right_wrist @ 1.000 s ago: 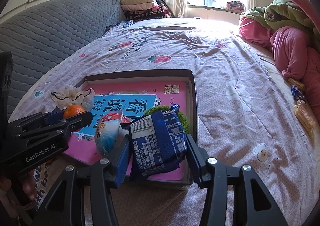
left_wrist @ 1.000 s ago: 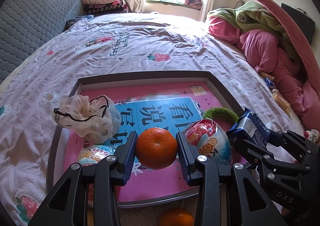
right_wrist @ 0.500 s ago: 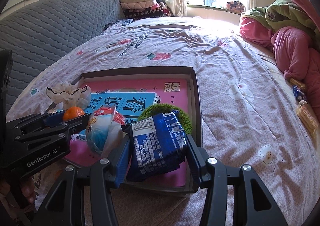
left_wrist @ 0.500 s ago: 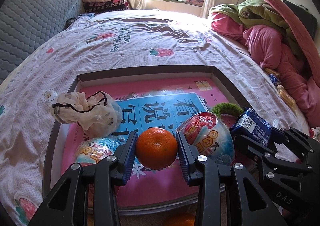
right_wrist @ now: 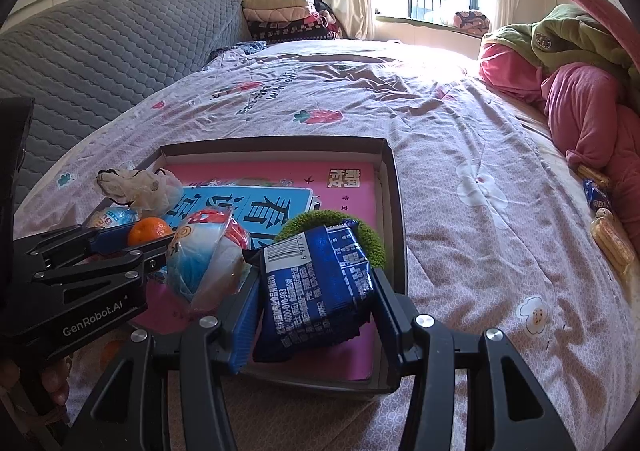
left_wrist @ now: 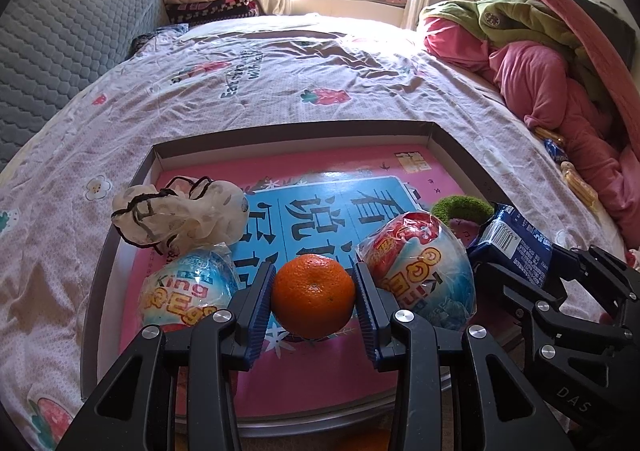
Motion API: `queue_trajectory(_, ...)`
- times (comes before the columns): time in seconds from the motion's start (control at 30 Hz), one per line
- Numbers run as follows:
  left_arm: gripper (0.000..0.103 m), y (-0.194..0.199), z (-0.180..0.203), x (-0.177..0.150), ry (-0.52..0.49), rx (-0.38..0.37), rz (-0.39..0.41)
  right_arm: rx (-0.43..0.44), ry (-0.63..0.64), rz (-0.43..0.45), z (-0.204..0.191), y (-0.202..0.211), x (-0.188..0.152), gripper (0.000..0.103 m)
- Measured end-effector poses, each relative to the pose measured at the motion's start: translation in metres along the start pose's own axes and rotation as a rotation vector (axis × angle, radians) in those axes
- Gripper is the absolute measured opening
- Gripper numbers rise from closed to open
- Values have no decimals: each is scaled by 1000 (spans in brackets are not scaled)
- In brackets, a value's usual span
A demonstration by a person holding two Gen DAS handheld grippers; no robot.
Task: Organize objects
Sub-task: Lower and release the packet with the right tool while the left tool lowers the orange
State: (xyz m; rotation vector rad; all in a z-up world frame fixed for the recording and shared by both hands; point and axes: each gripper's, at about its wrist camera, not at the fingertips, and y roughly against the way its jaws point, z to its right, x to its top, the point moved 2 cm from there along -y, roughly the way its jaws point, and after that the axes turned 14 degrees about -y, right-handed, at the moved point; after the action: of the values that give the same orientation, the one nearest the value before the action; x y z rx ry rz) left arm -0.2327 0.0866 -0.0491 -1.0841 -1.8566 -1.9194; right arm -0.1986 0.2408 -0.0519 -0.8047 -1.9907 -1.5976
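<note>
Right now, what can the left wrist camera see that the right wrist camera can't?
Only the left wrist view shows the "King" lettering on the blue egg toy and the orange full-face between the left gripper's pads.

Only the right wrist view shows the person's fingers under the left gripper, and the printed side of the blue snack packet clamped in the right gripper.

Both show the box, the pink book inside, the white drawstring pouch, the red-and-blue egg toy and the green ring.
</note>
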Motion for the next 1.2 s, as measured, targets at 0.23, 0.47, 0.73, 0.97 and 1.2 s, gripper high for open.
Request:
queue_trajectory(0.23, 40, -1, 3, -1, -19, 17, -5, -10, 10, 7, -1, 2, -2, 52)
queue_trajectory(0.47, 40, -1, 6, -5, -28, 23, -11, -22, 26, 16, -3, 3, -5, 53)
queue_trajectory(0.73, 40, 1, 9, -11, -26, 8, -17, -30, 38, 24, -2, 6, -9, 53)
queue_trajectory(0.97, 41, 5, 8, -15, -22, -1, -14, -35, 31, 27, -3, 10, -13, 53)
queue_trajectory(1.2, 41, 8, 9, -19, -15, -5, -17, -39, 19, 26, 0, 14, -14, 53)
